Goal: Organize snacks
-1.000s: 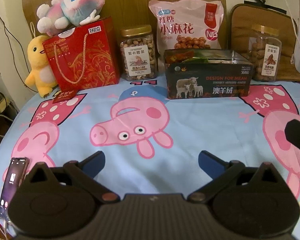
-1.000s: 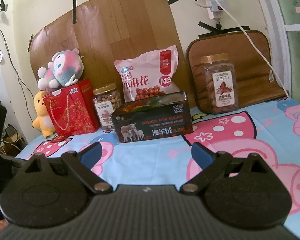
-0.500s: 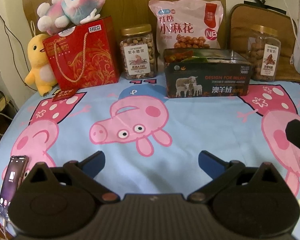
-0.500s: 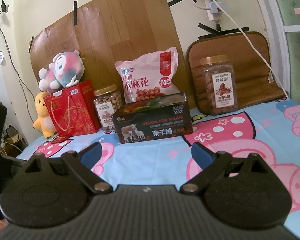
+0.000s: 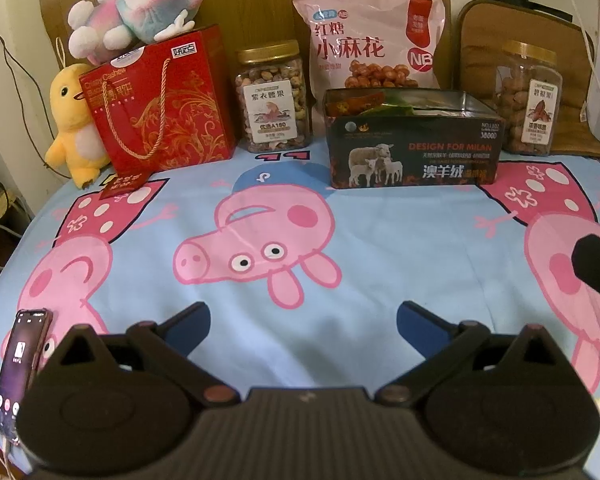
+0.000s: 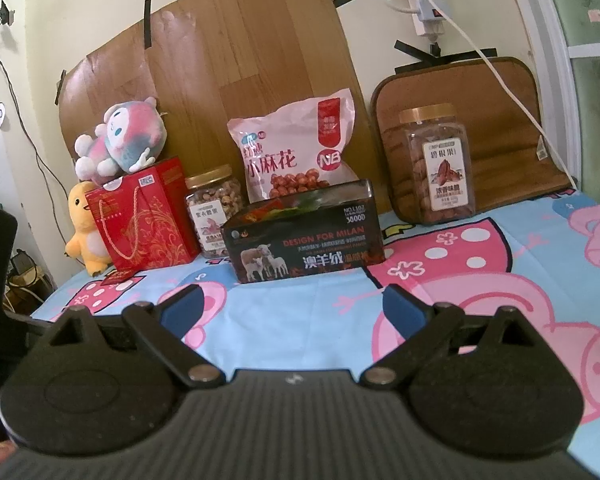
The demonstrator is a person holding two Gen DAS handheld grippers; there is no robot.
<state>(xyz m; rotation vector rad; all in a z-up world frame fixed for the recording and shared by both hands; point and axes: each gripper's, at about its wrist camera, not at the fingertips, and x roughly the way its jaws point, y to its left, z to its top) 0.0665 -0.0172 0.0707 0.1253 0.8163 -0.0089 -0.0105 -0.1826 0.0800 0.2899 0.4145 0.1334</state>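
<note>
Hovering low over the cartoon-pig sheet (image 5: pixel 400 240), the left tongs (image 5: pixel 303 322) are spread wide with nothing between the blue fingertips (image 5: pixel 192 322), and the right tongs (image 6: pixel 291 307) are just the same, released and empty. All the snacks sit in a row at the far edge against the wooden board (image 6: pixel 240 60). From the left there's a red gift bag (image 5: pixel 160 104) with a pink and blue plush toy (image 5: pixel 140 4) lying on top of it and a yellow duck plush (image 5: pixel 74 120) tucked right beside it. Next comes a clear jar of nuts (image 5: pixel 274 96) with a gold lid, then a big pink snack bag (image 5: pixel 370 40) standing upright against the board. Right in front of that bag is a dark open tin (image 5: pixel 414 152) with sheep printed on it, and some wrapped snacks poke up inside it. Over to the right, well apart from the first jar, stands a second nut jar (image 5: pixel 528 98) in front of a brown cushion (image 6: pixel 496 128). A phone (image 5: pixel 20 364) with its screen lit lies at the near left edge of the sheet, next to the left tongs. A bit of the right tool pokes into the left camera's view at the right edge.
</note>
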